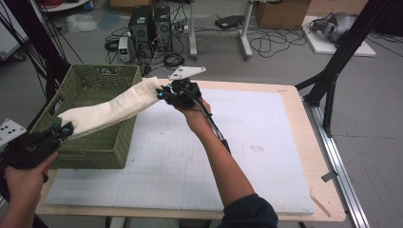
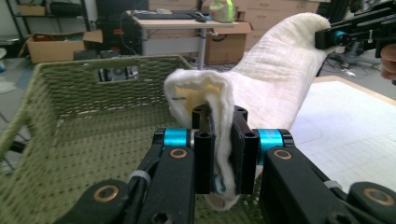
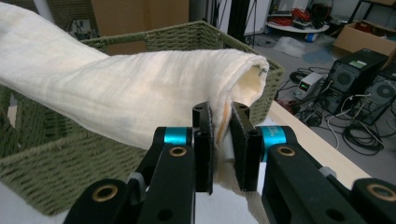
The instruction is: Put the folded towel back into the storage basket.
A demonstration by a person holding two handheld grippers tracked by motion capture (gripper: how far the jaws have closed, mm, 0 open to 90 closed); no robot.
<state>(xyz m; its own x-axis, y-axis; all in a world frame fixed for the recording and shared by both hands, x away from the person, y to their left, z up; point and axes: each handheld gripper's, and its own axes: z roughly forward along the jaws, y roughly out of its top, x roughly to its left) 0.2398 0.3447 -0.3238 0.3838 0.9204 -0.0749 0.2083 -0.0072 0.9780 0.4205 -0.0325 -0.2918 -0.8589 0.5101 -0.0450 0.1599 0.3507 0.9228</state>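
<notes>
A folded cream cloth hangs stretched in the air above a green woven basket at the table's left. My left gripper is shut on the cloth's near end over the basket's front left corner. In the left gripper view the cloth is pinched between the jaws of the left gripper, with the basket below. My right gripper is shut on the far end, just past the basket's back right corner. In the right gripper view the right gripper clamps a folded edge of the cloth.
A white gridded mat covers the wooden table. Beyond the table lie computer towers, cables and cardboard boxes on the floor. A black stand rises at the right.
</notes>
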